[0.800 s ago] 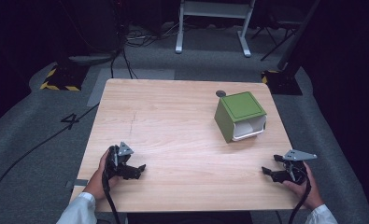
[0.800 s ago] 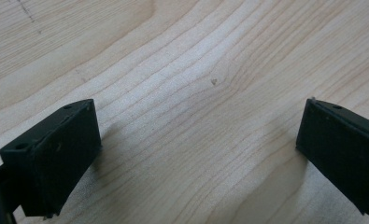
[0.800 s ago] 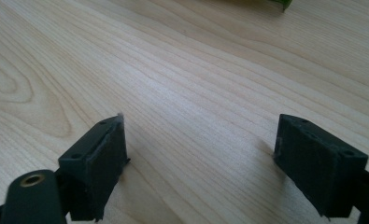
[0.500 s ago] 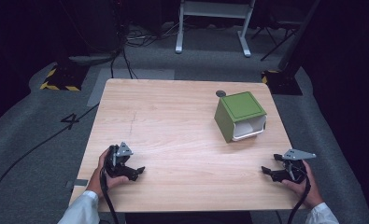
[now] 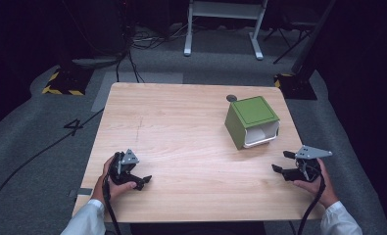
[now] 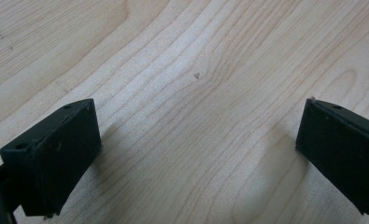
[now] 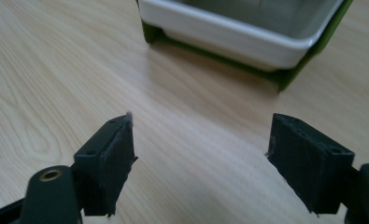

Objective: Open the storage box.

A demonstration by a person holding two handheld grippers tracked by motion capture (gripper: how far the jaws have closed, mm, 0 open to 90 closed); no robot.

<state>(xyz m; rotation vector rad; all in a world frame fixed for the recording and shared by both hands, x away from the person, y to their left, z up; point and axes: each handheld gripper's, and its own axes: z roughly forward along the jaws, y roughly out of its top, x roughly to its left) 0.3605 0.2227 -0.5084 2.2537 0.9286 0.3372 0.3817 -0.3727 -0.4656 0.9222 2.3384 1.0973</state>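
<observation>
Green, with a white inner tub, the box lay tipped on its side near the right edge of the wooden table in the high view, its mouth towards the right gripper, near but apart. The left gripper sat by the near-left corner, well apart from it. In the left gripper view, jaws gaped over bare wood. In the right gripper view, jaws stood wide and empty, the box just ahead.
</observation>
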